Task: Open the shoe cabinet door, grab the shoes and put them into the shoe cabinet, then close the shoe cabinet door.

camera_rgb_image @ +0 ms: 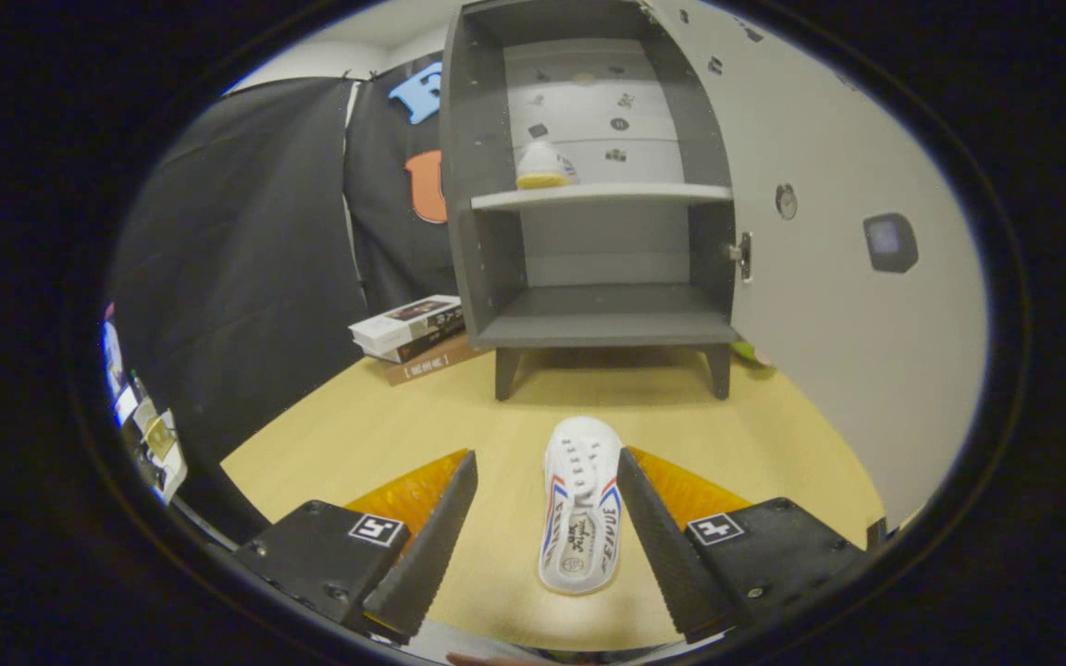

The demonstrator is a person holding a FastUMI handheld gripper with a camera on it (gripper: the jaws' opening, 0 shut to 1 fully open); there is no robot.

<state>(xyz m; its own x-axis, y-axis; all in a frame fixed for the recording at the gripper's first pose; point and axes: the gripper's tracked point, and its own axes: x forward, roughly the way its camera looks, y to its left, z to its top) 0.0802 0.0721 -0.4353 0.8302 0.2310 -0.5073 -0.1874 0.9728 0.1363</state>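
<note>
Item: white shoe (pixel 580 504) on tabletop (pixel 357 435), lying between the spread fingers of the hand-held gripper (pixel 547 546), untouched. Likely light, soft-sided; grip across its midsection. Cabinet (pixel 602 319) open beyond.

The tongs (pixel 547 504) stand spread, a white shoe (pixel 580 504) lying between the fingers, closer to the right one. Ahead, bare table (pixel 385 421) runs unobstructed to the shoe cabinet (pixel 602 199). Its door (pixel 829 231) stands swung wide at the right. The lower compartment offers free entry; the upper shelf (pixel 602 195) carries one shoe (pixel 543 166) (left of centre). Stacked books (pixel 415 338) sit beside the cabinet's left leg.
</note>
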